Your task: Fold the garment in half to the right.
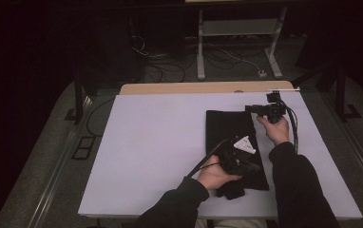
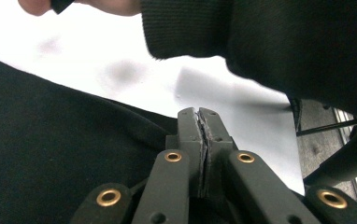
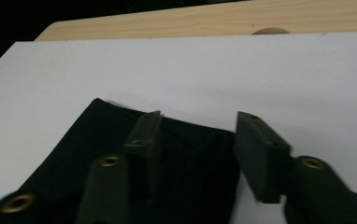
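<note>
Right gripper view shows my right gripper (image 3: 197, 140) parted over the black cloth (image 3: 74, 154), left gripper (image 2: 200, 122) clamped empty; I judge the fold may spring open.

Soft matt black cloth (image 1: 232, 137) on a smooth white tabletop (image 1: 160, 142)

Grippers look like matt black plastic with shiny brass rivets (image 2: 173, 157), plus a bare pale wood strip (image 3: 242, 21) along the far edge.
</note>
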Tool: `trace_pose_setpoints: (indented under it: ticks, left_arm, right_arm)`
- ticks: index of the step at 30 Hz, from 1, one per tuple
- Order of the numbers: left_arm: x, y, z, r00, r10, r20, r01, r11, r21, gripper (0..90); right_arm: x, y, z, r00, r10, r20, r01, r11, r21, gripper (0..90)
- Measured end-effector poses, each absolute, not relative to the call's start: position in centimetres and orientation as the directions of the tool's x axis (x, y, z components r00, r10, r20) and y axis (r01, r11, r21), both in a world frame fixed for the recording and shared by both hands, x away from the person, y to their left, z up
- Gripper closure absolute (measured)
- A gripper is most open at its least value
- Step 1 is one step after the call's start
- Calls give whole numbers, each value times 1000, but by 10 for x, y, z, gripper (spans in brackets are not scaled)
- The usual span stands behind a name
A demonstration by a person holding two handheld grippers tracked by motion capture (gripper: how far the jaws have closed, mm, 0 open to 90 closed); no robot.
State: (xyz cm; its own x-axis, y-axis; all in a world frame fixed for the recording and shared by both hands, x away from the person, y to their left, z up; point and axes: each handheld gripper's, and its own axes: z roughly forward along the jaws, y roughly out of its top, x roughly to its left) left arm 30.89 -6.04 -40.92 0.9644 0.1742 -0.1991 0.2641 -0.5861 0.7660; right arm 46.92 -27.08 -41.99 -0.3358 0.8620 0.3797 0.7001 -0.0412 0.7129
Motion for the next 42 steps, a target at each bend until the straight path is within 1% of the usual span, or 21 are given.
trace_pose_setpoints:
  ticks: [6,7,9,19,21,28,29,33,36,37,38,41,42]
  left_arm:
    - [310,-69,-408,967,170,-193,256,-596,761,872]
    - [310,-70,-408,968,167,-189,252,-601,759,872]
    - [310,-74,-408,968,165,-187,249,-608,754,872]
    - [313,-94,-417,972,156,-175,235,-649,724,873]
    - [312,-98,-419,969,161,-189,248,-652,717,873]
    - [312,-113,-423,975,148,-166,222,-698,681,877]
    - [313,-114,-424,979,140,-148,204,-706,678,877]
    - [314,-114,-425,974,149,-173,227,-718,659,871]
    - [315,-112,-423,971,130,-200,232,-710,665,848]
    - [313,-111,-421,962,131,-240,262,-693,671,848]
    - [314,-110,-419,964,123,-237,255,-684,683,846]
    - [311,-108,-413,965,108,-239,249,-665,704,781]
    - [310,-107,-412,960,110,-259,266,-655,707,750]
  right_arm:
    - [457,-281,-409,-373,833,410,684,-52,728,240]
    - [454,-282,-407,-380,830,408,681,-47,731,193]
    - [450,-284,-406,-389,828,404,676,-42,736,142]
    - [429,-300,-404,-400,819,410,667,-46,743,119]
    - [425,-303,-403,-406,814,416,663,-51,747,114]
    - [411,-308,-399,-436,804,405,655,-26,755,92]
    - [409,-308,-399,-439,803,402,654,-22,757,89]
    - [403,-309,-399,-448,802,395,652,-10,758,78]
    - [399,-310,-401,-453,804,386,652,3,758,70]
    - [398,-310,-401,-454,804,383,652,7,758,69]
    - [397,-309,-401,-454,805,382,653,8,758,67]
    - [393,-308,-401,-462,809,363,648,29,761,52]
    - [392,-308,-402,-465,810,358,648,35,761,46]
